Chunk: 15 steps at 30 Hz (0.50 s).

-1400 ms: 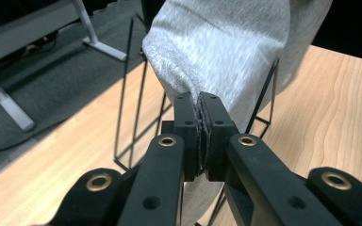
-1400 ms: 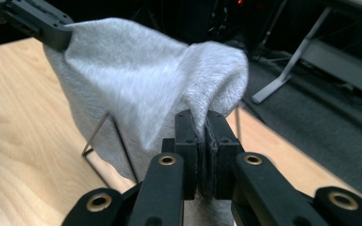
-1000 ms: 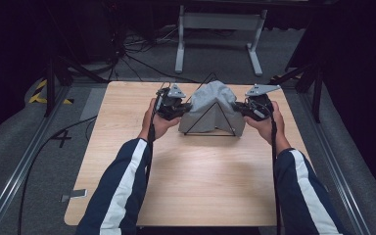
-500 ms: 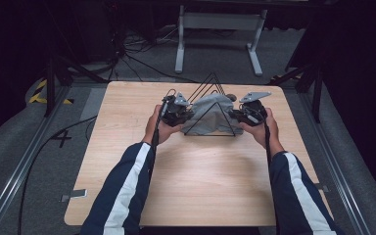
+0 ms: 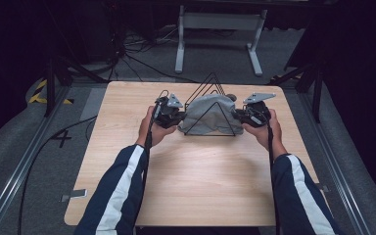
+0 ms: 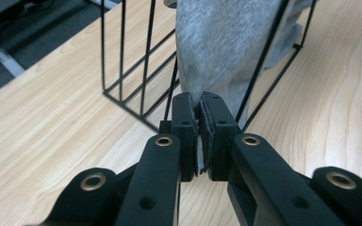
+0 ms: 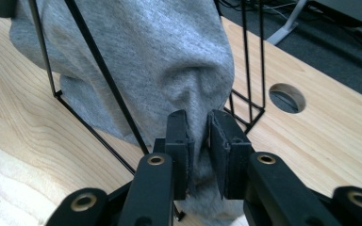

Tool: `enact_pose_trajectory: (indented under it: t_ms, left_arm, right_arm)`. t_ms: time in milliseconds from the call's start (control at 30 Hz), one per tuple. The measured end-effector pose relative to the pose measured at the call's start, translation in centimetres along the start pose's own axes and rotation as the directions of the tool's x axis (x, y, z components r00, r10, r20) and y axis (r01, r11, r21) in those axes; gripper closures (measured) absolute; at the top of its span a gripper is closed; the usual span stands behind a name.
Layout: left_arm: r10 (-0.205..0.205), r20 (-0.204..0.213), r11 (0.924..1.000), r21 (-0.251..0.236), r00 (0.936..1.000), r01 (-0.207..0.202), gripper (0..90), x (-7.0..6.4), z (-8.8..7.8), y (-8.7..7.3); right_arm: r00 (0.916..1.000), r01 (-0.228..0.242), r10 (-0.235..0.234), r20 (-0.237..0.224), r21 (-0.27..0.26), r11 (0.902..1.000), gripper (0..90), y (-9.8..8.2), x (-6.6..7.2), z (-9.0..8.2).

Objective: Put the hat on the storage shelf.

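Observation:
A grey cloth (image 5: 205,115) hangs inside a black wire rack (image 5: 213,78) of triangular frames at the far middle of the wooden table (image 5: 200,186). My left gripper (image 5: 178,117) is at the rack's left end. In the left gripper view it (image 6: 200,101) is shut on the edge of the cloth (image 6: 217,47), its jaws just eased a hair. My right gripper (image 5: 237,115) is at the right end. Its jaws (image 7: 199,117) have just been opening a little, with a pulled ridge of the cloth (image 7: 146,56) still pinched between the pads.
A round hole (image 7: 287,96) is cut in the tabletop past the rack's wires (image 7: 250,56). Beyond the table stand a white metal frame (image 5: 215,29) and loose cables on the floor. Metal rails run along both sides of the table.
The cloth bulged above the rack a second ago and now sits lower, within the wire triangles. Both grippers have come slightly down and inward with it.

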<state>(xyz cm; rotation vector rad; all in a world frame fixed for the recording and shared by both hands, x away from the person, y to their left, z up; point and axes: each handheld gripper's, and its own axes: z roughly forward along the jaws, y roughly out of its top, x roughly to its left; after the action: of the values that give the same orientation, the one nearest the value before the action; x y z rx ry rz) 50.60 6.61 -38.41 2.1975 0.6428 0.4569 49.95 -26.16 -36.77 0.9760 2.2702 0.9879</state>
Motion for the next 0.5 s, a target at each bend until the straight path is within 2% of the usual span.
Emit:
enact_pose_trajectory:
  t_ms: [133, 233, 500]
  left_arm:
    - [0.031, -0.016, 0.9995, 0.006, 0.9994, -0.031, 84.6, 0.0, -1.8, -0.6]
    - [0.043, -0.011, 0.9989, 0.020, 0.9990, -0.043, 84.6, 0.0, -3.3, -1.3]
    - [0.067, -0.013, 0.9957, 0.066, 0.9977, -0.066, 84.6, 0.0, -6.2, -3.8]
  right_arm:
    - [0.9999, -0.003, 0.003, 0.016, -0.020, 0.9998, 77.1, 0.1, -0.2, -1.5]
    - [0.9997, 0.008, -0.008, 0.022, -0.020, 0.9998, 77.2, 0.0, -0.3, -2.4]
    - [0.9993, 0.025, -0.025, 0.027, -0.004, 0.9997, 76.8, -1.7, -0.2, -4.3]
